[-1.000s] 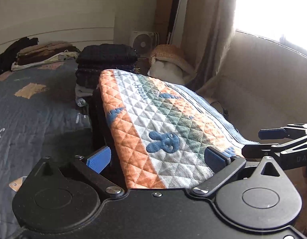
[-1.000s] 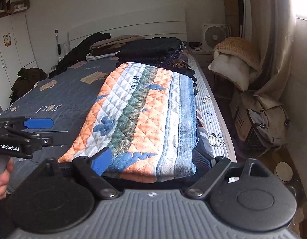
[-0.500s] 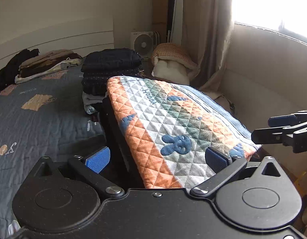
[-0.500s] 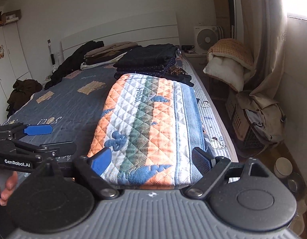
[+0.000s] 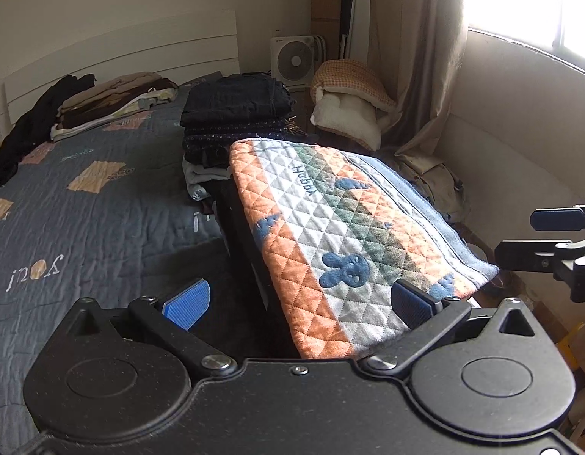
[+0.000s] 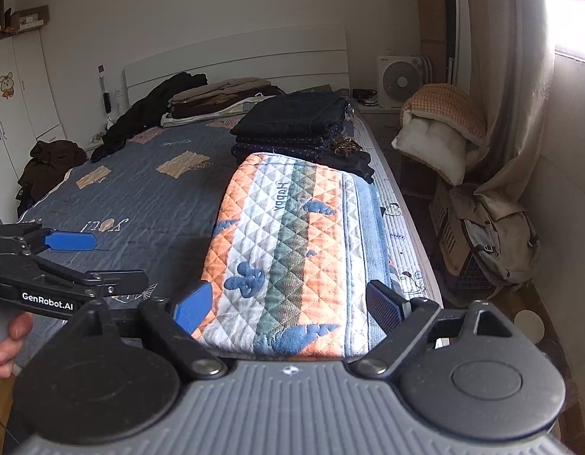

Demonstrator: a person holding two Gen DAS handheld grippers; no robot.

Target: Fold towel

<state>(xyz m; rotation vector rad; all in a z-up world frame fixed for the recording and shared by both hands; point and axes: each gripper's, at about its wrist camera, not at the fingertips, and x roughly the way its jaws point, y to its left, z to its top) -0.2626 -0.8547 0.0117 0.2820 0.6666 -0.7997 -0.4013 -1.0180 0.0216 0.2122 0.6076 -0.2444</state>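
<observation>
Two tools in view: left gripper [image 5: 298,299], right gripper [image 6: 290,303], each hand-held.
Left gripper state: jaws spread wide, nothing between them; the blue pads stand either side of the near end of the towel without pinching it, as far as the left wrist view shows.
Right gripper state: jaws likewise spread wide and empty, straddling the near short edge of the towel.
Towel [image 6: 296,250]: a quilted orange, white, green and blue piece with rabbit figures, lying as a compact rectangle with several layers visible at the near edge and along the blue-bordered side at 3 o'clock.
Towel location: on the bed [image 6: 140,197], along its side at 3 o'clock, long axis running from 6 to 12 o'clock.
Support: in the left wrist view the towel appears to rest on top of a dark stack; what that stack holds cannot be made out.
Neighbours: a pile of dark folded clothes [image 6: 292,121] just beyond the far end at 12 o'clock; a lighter pile of clothes [image 6: 220,94] near the headboard at 11 o'clock.
Progress, judged: the towel already lies folded, edges roughly aligned, no loose flap showing.
Remaining, judged: nothing evident; whether a further fold is intended, the views do not settle.
</observation>
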